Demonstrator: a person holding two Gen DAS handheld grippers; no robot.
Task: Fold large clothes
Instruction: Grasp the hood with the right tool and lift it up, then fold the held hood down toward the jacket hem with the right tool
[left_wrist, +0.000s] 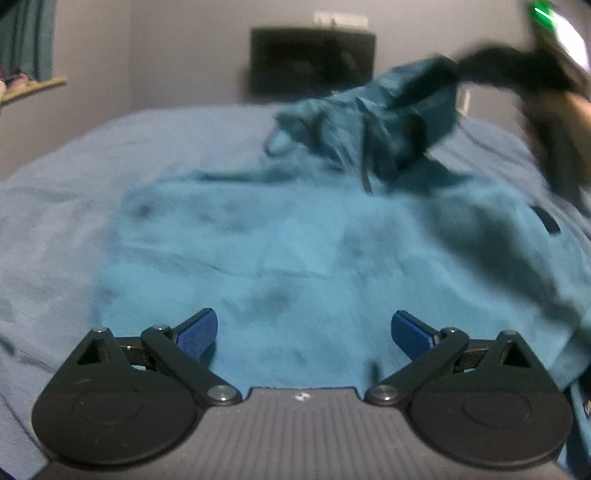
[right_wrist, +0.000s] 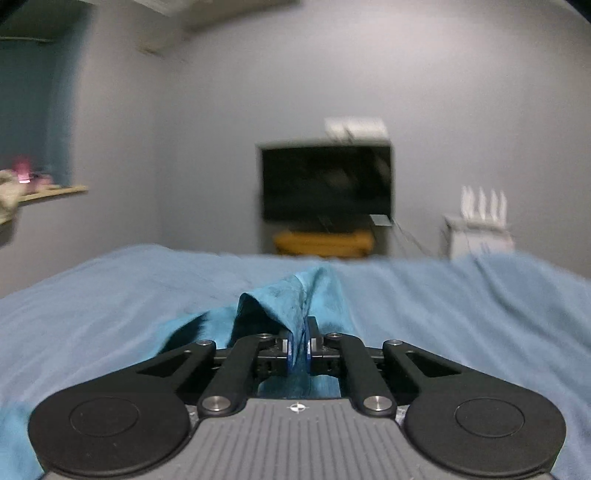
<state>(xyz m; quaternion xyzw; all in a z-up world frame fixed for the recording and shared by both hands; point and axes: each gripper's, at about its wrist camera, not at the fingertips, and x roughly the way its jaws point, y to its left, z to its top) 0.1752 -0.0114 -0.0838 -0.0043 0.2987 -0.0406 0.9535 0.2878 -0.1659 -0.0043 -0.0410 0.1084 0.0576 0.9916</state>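
Observation:
A large teal garment (left_wrist: 288, 251) lies spread on the bed in the left wrist view. My left gripper (left_wrist: 304, 328) is open and empty, just above the garment's near part. The right gripper (left_wrist: 517, 70), seen blurred at the upper right of that view, lifts a bunched part of the garment (left_wrist: 388, 118) off the bed. In the right wrist view my right gripper (right_wrist: 298, 347) is shut on a fold of the teal garment (right_wrist: 291, 299), which rises in a ridge ahead of the fingers.
A pale blue bedsheet (left_wrist: 55, 229) covers the bed (right_wrist: 110, 295). A dark TV (right_wrist: 327, 182) hangs on the far wall above an orange item (right_wrist: 323, 242). A white router (right_wrist: 480, 221) stands at the right. A shelf (right_wrist: 44, 192) is at the left.

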